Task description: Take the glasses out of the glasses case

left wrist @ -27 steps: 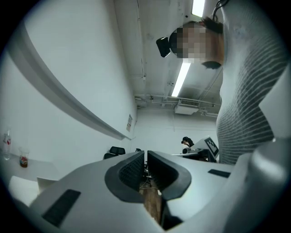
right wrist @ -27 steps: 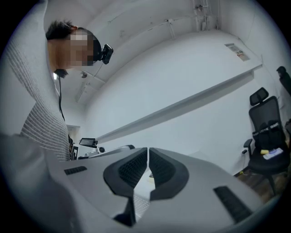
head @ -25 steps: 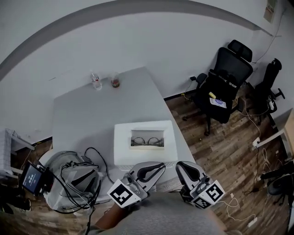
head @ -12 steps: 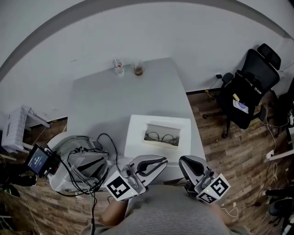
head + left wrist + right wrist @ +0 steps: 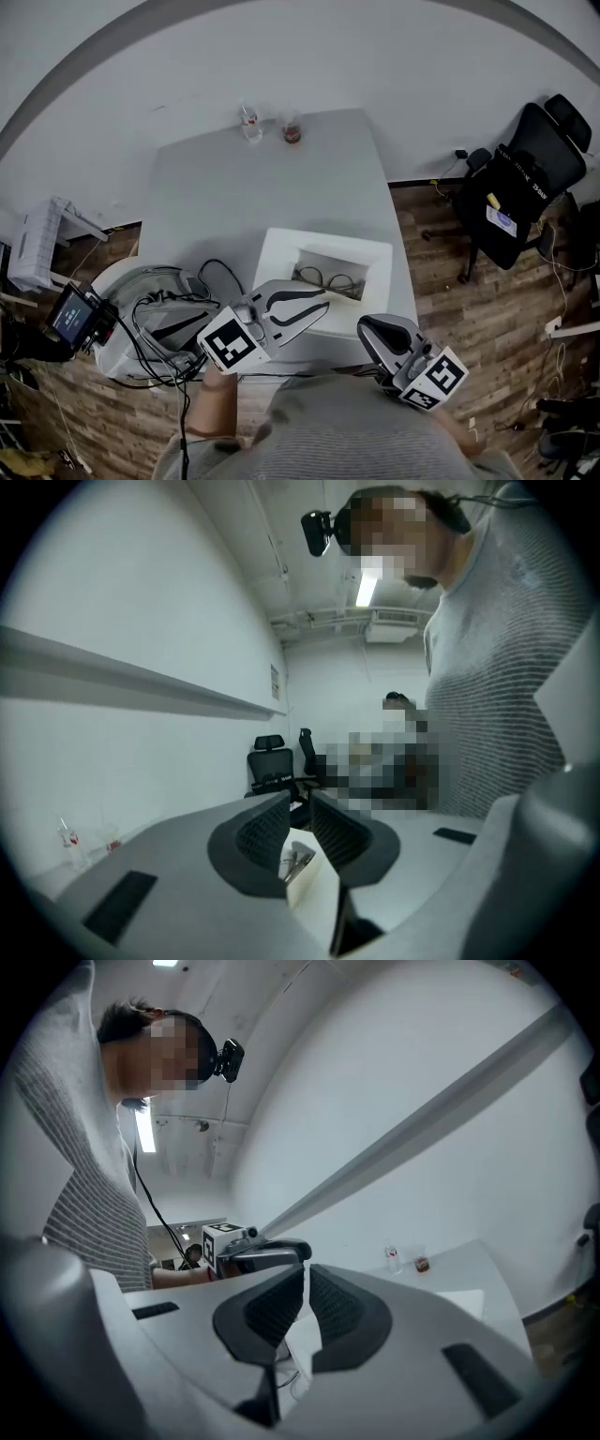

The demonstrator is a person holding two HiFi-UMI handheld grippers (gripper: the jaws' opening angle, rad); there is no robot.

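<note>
Glasses [image 5: 326, 278] lie in the open glasses case [image 5: 281, 251]; my left gripper [image 5: 322, 299] hovers at its near edge, jaws slightly apart, while my right gripper [image 5: 367, 328] is closed, empty.

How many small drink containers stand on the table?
2: a small clear bottle and a clear cup with dark red contents, side by side at the pale table's far edge. None appears hidden.

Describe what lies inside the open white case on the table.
Dark-framed glasses lie in the recess of the white glasses case. The left gripper overlaps its near edge, hiding whatever lies beneath.
</note>
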